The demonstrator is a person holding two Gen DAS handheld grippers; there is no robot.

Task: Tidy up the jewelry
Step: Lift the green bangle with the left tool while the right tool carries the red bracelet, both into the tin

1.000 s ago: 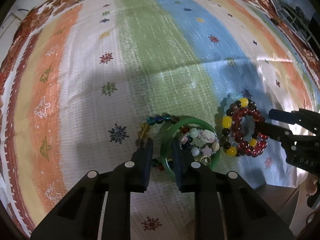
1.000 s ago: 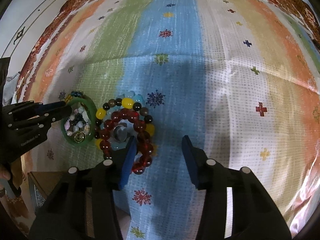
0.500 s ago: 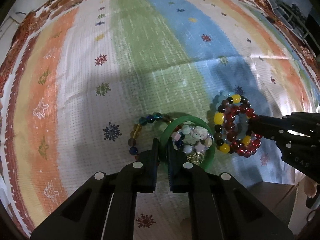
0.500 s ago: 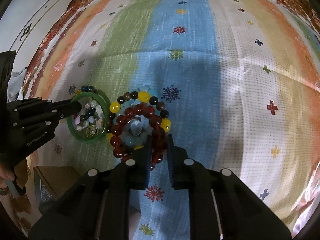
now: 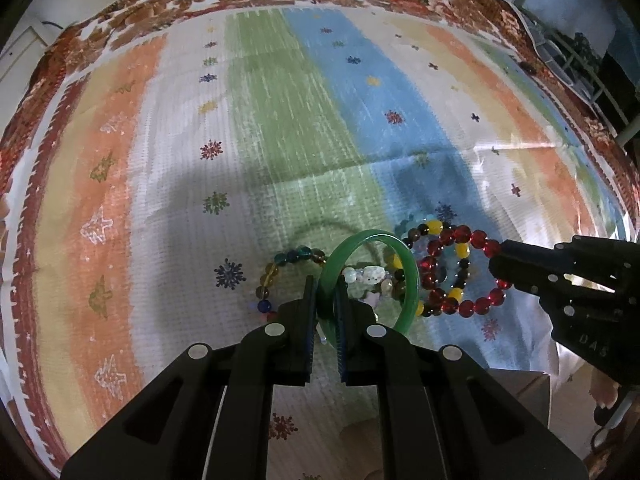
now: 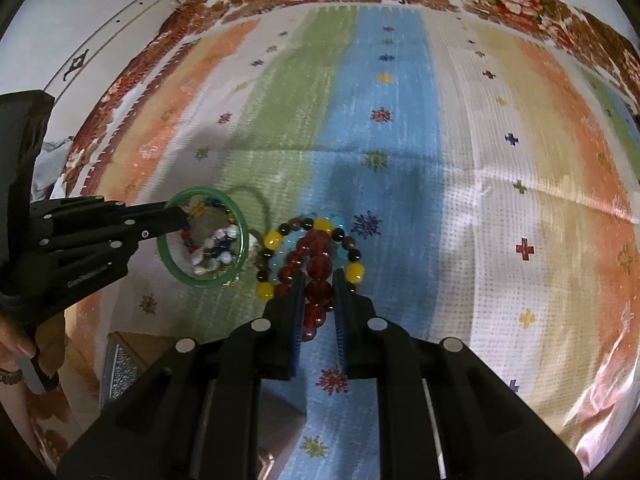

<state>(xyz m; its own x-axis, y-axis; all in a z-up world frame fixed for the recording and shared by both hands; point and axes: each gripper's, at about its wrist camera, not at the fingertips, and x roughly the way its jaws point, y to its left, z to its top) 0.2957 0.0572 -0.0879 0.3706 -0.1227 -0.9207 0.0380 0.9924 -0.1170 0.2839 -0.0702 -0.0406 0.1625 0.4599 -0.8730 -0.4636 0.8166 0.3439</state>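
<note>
Striped cloth (image 5: 168, 184) with a floral border covers the whole surface; a cardboard box (image 6: 132, 354) sits at its near edge, contents unclear. A second ago both jaw pairs were apart over the pile; half a second ago they had closed; now both pieces are tilted up off the cloth. We read that as both grasps holding, lift under way, sorting can proceed.

Our left gripper (image 5: 325, 312) is clamped on the near rim of the green bangle (image 5: 372, 280), which stands tilted with its shadow on the cloth. Our right gripper (image 6: 316, 300) is clamped on the dark red bead bracelet (image 6: 318, 268), raised over the rest.

Count, as far as we can tell:
- 1 green bangle, 1 red bracelet, both held
- 1 black-and-yellow bead bracelet (image 6: 312, 226) on the cloth
- 1 pale blue bead bracelet (image 6: 340, 224) under it
- 1 teal-and-amber bead bracelet (image 5: 280, 270) left of the bangle
- 1 pale charm bracelet (image 5: 370, 276) seen through the bangle
- 2 grippers
</note>
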